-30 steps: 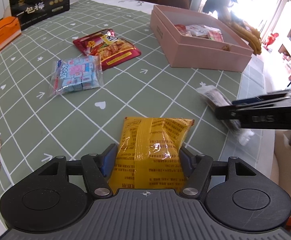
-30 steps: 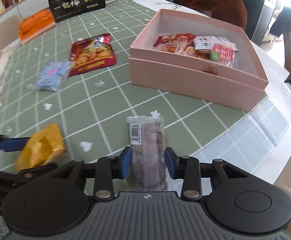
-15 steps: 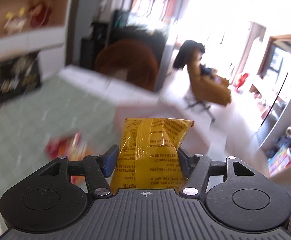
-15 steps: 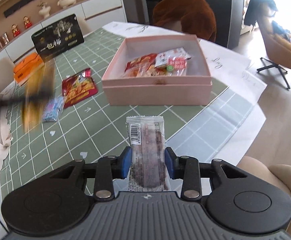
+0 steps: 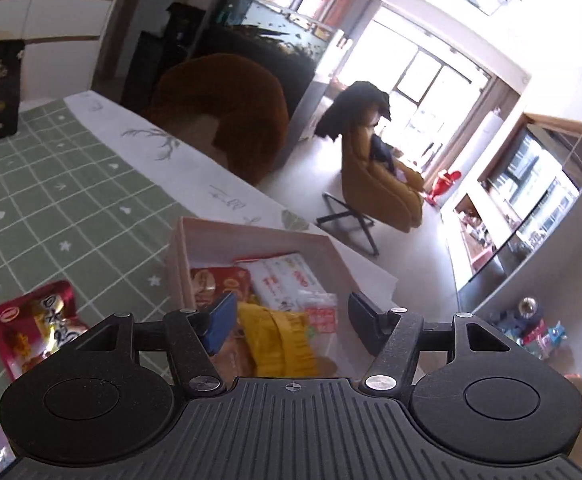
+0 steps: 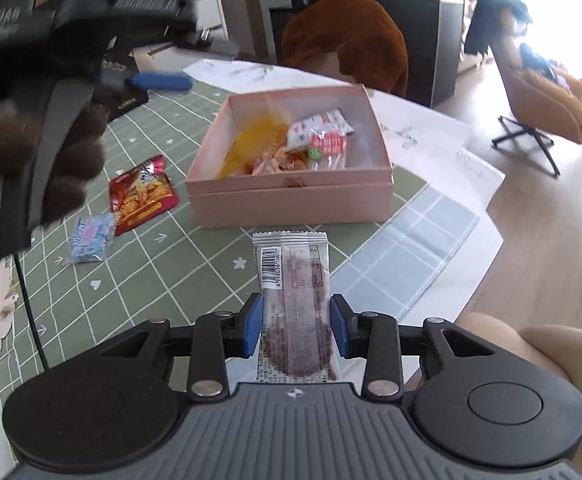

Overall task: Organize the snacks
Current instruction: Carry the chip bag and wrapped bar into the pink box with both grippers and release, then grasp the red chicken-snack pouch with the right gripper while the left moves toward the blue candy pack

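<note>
The yellow snack bag (image 5: 277, 338), blurred and apparently loose, is seen in the pink box (image 6: 291, 200) among other packets. The left claw (image 5: 291, 320) is held above the box, jaws spread and clear of the bag. A clear-wrapped snack bar (image 6: 295, 304) is pinched by the right claw (image 6: 296, 330). A red packet (image 6: 143, 192) and a blue packet (image 6: 91, 238) lie on the green worktop (image 6: 195, 272).
</note>
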The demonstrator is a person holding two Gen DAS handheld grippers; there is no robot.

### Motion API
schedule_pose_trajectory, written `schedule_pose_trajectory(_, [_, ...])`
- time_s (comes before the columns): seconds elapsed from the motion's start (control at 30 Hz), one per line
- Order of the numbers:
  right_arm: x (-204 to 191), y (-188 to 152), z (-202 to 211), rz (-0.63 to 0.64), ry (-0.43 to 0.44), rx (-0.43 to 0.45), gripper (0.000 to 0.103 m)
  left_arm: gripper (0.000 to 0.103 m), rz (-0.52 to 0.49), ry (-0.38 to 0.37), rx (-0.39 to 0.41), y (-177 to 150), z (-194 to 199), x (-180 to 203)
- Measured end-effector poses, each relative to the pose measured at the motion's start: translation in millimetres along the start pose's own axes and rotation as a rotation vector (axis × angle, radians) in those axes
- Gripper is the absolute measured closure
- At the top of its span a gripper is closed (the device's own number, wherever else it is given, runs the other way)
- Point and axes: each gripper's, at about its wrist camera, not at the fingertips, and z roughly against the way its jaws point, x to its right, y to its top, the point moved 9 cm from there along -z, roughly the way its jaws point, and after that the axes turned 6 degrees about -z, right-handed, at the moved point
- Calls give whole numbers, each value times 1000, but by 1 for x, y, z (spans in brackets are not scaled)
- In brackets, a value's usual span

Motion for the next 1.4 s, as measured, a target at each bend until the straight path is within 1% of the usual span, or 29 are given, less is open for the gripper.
schedule_pose_trajectory(0.1, [-1, 10, -1, -6, 3, 13, 68, 36, 83, 9, 49, -7, 28, -24])
schedule_pose_trajectory(0.17, [-2, 27, 5, -5, 8, 40, 68, 36, 113, 39, 81, -17, 52, -40])
schedule_pose_trajectory(0.23, [-8, 56, 14, 14, 24, 81, 68, 36, 137, 83, 89, -33, 70, -55])
schedule_pose_trajectory(0.33, [-23, 122, 34, 62, 28, 156, 67, 36, 161, 136, 45, -59, 81, -78])
schedule_pose_trajectory(0.37, [-28, 147, 37, 73, 15, 165, 61, 36, 167, 170, 27, -68, 83, -86])
schedule_pose_trajectory(0.4, [-32, 169, 38, 76, 11, 167, 41, 36, 174, 207, 11, -76, 86, -95])
schedule_pose_trajectory(0.43, [-36, 189, 36, 77, 18, 153, 29, 36, 181, 243, 2, -84, 90, -107])
schedule_pose_trajectory(0.47, [-37, 208, 32, 71, 22, 141, 19, 36, 185, 277, 0, -89, 95, -117])
schedule_pose_trajectory(0.5, [-37, 221, 28, 56, 18, 144, 19, 36, 189, 308, 1, -94, 102, -127])
schedule_pose_trajectory(0.57, [-37, 236, 21, 41, 9, 144, 19, 36, 208, 357, -2, -102, 115, -145])
schedule_pose_trajectory(0.63, [-43, 235, 10, 42, 21, 144, 19, 36, 237, 387, -5, -108, 127, -161])
schedule_pose_trajectory(0.67, [-50, 230, 2, 43, 39, 129, 19, 36, 248, 398, -3, -109, 131, -166])
schedule_pose_trajectory(0.77, [-85, 199, -38, 69, 129, 22, 19, 37, 252, 432, 16, -105, 140, -178])
schedule_pose_trajectory(0.8, [-100, 185, -53, 93, 153, -21, 19, 39, 250, 454, 25, -103, 144, -181])
schedule_pose_trajectory(0.87, [-131, 157, -83, 135, 185, -104, 19, 39, 249, 496, 47, -99, 151, -187])
schedule_pose_trajectory(0.93, [-161, 134, -110, 151, 224, -180, 19, 39, 249, 499, 36, -99, 153, -191])
schedule_pose_trajectory(1.0, [-190, 119, -135, 153, 258, -224, 19, 39, 246, 477, 2, -104, 153, -192])
schedule_pose_trajectory(1.03, [-203, 114, -146, 164, 260, -229, 19, 39, 241, 468, -11, -106, 153, -191])
schedule_pose_trajectory(1.1, [-223, 111, -173, 191, 237, -224, 19, 39, 234, 456, -20, -112, 156, -190])
schedule_pose_trajectory(1.17, [-234, 111, -196, 201, 196, -224, 19, 39, 236, 451, -29, -118, 159, -190])
schedule_pose_trajectory(1.23, [-242, 108, -212, 226, 175, -234, 19, 39, 246, 449, -46, -125, 159, -191])
schedule_pose_trajectory(1.33, [-239, 104, -232, 286, 117, -258, 19, 39, 255, 432, -71, -132, 155, -191])
schedule_pose_trajectory(1.37, [-236, 103, -238, 290, 94, -263, 17, 39, 256, 429, -77, -134, 153, -190])
schedule_pose_trajectory(1.4, [-234, 101, -242, 283, 95, -269, 14, 39, 258, 427, -83, -135, 151, -190])
